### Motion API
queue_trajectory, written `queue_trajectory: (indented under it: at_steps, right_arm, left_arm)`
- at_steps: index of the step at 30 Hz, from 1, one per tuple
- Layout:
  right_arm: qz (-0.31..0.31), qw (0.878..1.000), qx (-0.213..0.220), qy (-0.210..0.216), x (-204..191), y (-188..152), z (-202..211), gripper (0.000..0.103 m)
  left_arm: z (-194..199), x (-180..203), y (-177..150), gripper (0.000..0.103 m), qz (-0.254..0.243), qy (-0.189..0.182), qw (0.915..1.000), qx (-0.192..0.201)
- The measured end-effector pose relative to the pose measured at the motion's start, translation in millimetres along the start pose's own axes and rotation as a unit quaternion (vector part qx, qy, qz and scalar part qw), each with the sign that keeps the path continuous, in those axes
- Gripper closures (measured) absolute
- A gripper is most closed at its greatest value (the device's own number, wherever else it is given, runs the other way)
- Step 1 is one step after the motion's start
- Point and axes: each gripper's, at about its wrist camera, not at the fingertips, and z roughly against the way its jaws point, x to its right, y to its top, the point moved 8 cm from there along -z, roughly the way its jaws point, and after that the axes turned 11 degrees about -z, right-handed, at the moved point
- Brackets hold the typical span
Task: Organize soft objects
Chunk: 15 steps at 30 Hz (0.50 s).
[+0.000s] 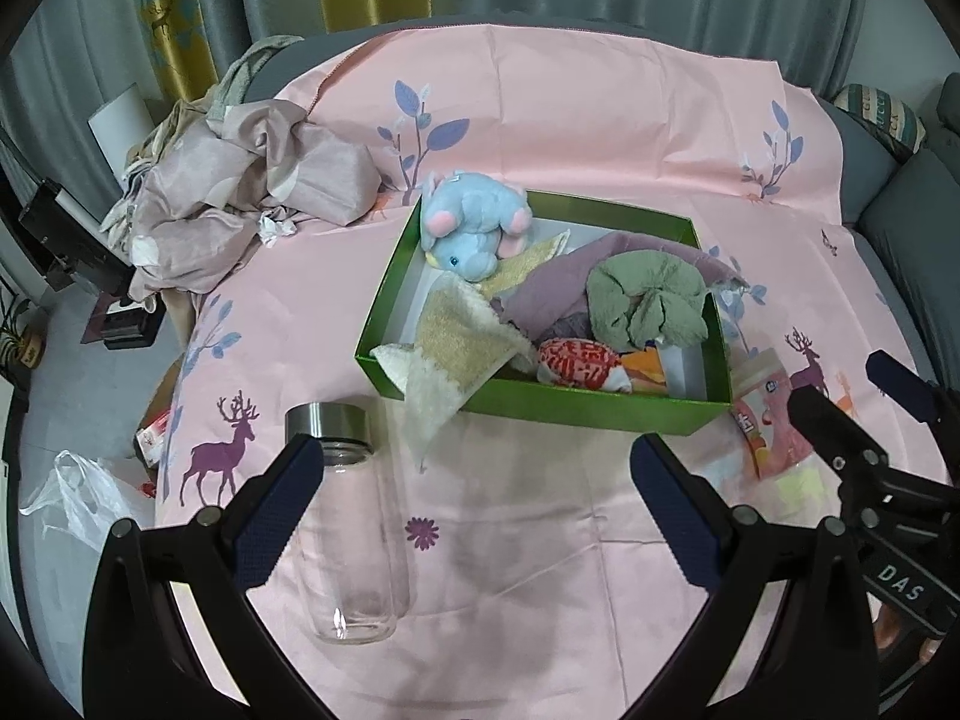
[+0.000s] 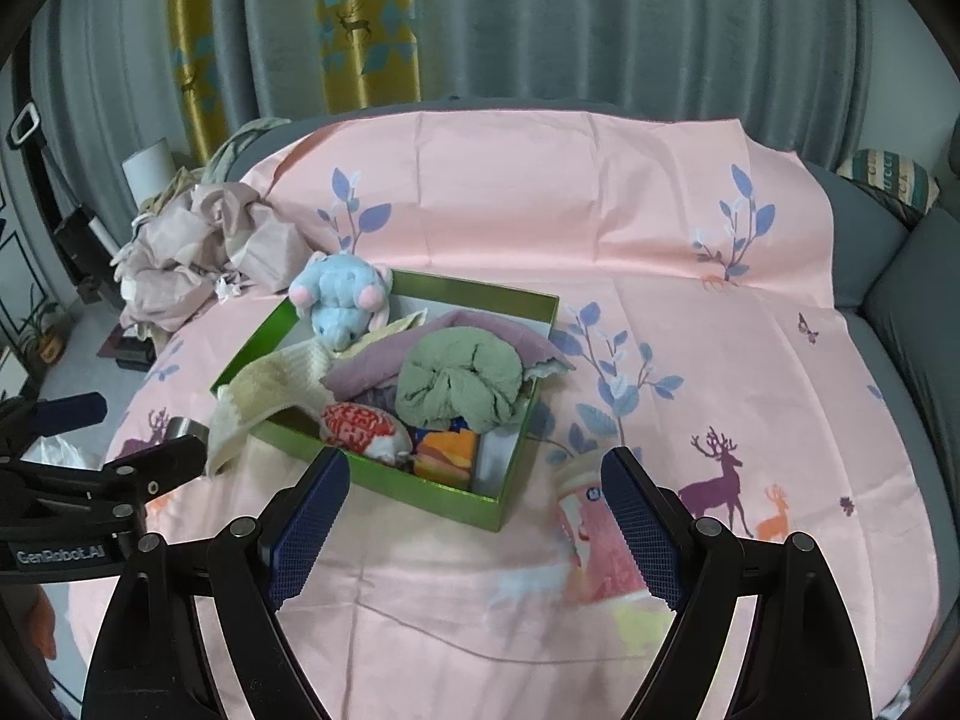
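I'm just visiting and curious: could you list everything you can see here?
box: one, green, mid-sheet
plush toy: one, blue and pink, box's far corner
towel: one, cream and tan, draped over box's near edge
cloth: one, mauve, inside box
scrunchie: one, sage green, inside box
glass bottle: one, clear, steel lid, lying left of box
plastic cup: one, pink print, right of box
sheet: one, pink
left gripper: open
right gripper: open

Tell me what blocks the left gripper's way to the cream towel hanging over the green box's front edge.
Nothing visible. The left gripper, jaws open and empty, faces the cream towel draped over the green box rim across bare sheet; the glass bottle lies off left.
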Motion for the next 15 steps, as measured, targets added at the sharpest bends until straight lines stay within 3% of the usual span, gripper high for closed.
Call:
queue_trajectory:
  at_steps: [15]
  right_arm:
    - [-0.002, 1.000, 0.013, 0.010, -3.3, -5.9, 22.8, 0.017]
  left_arm:
    - [15.9, 8.7, -5.1, 0.001, -0.010, 0.005, 0.9998, 0.016]
